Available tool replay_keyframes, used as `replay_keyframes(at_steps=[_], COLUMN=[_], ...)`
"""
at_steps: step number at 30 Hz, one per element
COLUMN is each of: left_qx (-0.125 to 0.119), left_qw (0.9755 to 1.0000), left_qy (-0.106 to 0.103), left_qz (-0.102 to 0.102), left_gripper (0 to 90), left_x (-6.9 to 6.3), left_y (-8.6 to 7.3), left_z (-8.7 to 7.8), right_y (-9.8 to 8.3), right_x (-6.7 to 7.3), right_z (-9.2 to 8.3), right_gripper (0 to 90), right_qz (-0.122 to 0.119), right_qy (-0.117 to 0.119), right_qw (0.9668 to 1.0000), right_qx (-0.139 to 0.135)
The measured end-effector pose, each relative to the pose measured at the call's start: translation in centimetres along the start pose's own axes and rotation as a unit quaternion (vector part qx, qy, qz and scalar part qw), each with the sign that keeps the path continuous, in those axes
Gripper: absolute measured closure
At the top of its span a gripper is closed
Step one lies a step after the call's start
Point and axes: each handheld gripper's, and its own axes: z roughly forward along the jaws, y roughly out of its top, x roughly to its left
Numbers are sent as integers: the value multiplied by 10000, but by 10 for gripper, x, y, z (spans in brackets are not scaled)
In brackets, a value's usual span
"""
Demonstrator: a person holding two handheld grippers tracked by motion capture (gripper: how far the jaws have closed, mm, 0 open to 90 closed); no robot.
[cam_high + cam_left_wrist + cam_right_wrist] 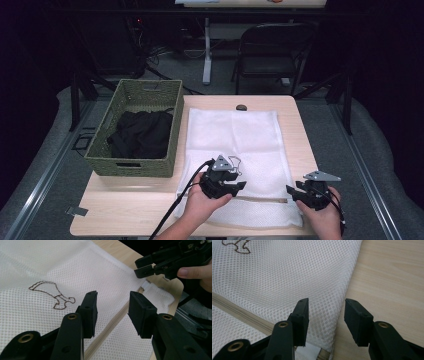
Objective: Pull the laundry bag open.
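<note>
Approaching mesh laundry bag (235,135) zipper (120,315): left gripper (112,312), right gripper (325,320) both agape, empty; next, probably pinch zipper pull.

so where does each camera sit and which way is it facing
high view: above the near table edge, looking forward and down on the white mesh bag and green basket; both hands with left claw and right claw.
left gripper view: on the left claw, facing the bag's zipper; right claw beyond.
right gripper view: on the right claw, over the bag's edge.
All share the bag.
</note>
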Motion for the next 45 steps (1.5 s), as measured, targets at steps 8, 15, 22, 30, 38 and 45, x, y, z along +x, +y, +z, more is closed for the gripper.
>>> replay_keyframes(at_steps=[8, 15, 22, 30, 38, 45], left_qx=[64, 95, 165, 178, 197, 240], left_qw=[9999, 9999, 9997, 9997, 9996, 9994], left_qy=[-127, -106, -88, -86, -118, -126], left_qz=[48, 89, 134, 163, 180, 202], left_gripper=[574, 563, 544, 530, 557, 566], left_x=[-7, -8, -10, -11, -11, -12], left_y=[3, 1, 0, 1, 2, 2], left_z=[12, 18, 23, 25, 27, 30], right_y=[-5, -6, -7, -6, -5, -4], right_x=[-2, -2, -1, 2, 6, 6], right_z=[5, 9, 10, 11, 12, 11], right_gripper=[546, 581, 609, 702, 837, 861], right_qz=[160, 136, 80, -55, -93, -117], right_qy=[46, 36, 26, 2, 51, 53], right_qw=[9997, 9994, 9993, 9992, 9991, 9991], right_qx=[177, 304, 358, 391, 400, 403])
